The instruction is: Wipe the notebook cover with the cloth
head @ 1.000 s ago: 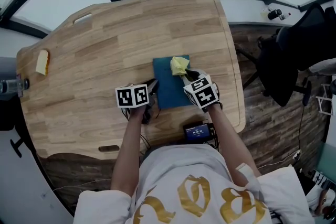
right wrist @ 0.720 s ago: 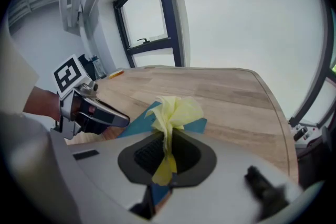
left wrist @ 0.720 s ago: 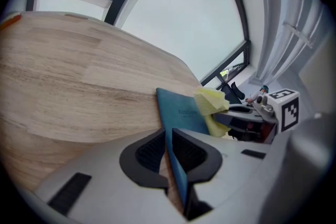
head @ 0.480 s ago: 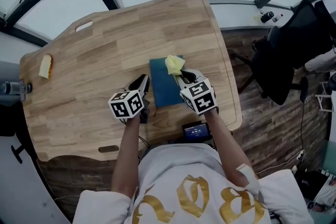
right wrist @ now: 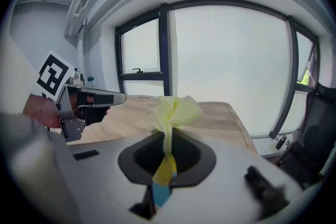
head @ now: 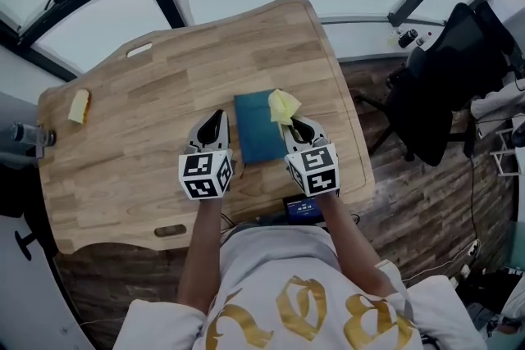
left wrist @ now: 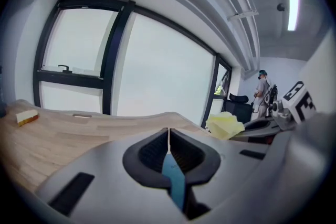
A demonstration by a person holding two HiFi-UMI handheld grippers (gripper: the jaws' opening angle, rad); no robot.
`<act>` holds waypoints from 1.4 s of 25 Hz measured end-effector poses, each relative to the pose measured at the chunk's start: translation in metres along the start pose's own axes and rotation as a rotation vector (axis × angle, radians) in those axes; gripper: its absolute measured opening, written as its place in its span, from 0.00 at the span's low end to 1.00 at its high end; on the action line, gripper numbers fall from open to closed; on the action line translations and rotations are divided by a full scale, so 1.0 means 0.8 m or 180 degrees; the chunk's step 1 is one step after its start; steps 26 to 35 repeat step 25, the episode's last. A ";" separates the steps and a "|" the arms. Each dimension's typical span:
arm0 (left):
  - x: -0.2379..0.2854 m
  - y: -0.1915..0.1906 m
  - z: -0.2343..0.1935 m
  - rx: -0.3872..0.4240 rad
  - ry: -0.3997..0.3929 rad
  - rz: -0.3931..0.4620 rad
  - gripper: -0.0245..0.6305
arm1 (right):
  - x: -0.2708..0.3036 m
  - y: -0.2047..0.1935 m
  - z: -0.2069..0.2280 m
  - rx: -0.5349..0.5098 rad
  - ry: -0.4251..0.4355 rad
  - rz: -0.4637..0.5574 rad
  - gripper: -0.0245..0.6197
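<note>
A dark blue notebook [head: 256, 135] lies flat on the wooden table [head: 148, 94], between my two grippers. My right gripper [head: 297, 125] is shut on a crumpled yellow cloth [head: 283, 105], which hangs over the notebook's far right corner. In the right gripper view the cloth [right wrist: 173, 110] bunches up out of the right gripper [right wrist: 167, 136]. My left gripper [head: 215, 117] points forward just left of the notebook, apart from it. Its jaws are closing and stand almost together, with nothing between them in the left gripper view [left wrist: 168, 131].
A small yellow sponge-like block [head: 79, 105] lies at the table's far left edge. A dark device [head: 302, 207] sits at the near edge by my body. A black chair [head: 443, 86] stands on the floor to the right. Windows run behind the table.
My left gripper swung from the notebook's near left edge to point forward beside it, and its jaws came together. The right gripper kept the cloth by the notebook's far right corner.
</note>
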State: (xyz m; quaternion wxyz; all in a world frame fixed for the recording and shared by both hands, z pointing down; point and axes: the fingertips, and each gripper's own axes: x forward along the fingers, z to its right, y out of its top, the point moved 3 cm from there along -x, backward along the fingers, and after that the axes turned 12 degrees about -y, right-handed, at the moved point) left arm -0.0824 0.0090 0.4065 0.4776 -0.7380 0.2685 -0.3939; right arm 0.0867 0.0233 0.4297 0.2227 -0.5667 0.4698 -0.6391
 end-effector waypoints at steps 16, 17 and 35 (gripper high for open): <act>-0.039 0.012 0.025 0.0116 0.0005 0.0165 0.07 | -0.038 -0.001 -0.011 -0.0058 -0.0094 0.0127 0.10; -0.040 0.011 0.024 0.0108 0.0009 0.0166 0.07 | -0.038 -0.001 -0.011 -0.0062 -0.0095 0.0121 0.10; -0.040 0.008 0.024 0.0087 0.0006 0.0183 0.07 | -0.042 -0.007 -0.006 -0.0047 -0.0146 0.0101 0.10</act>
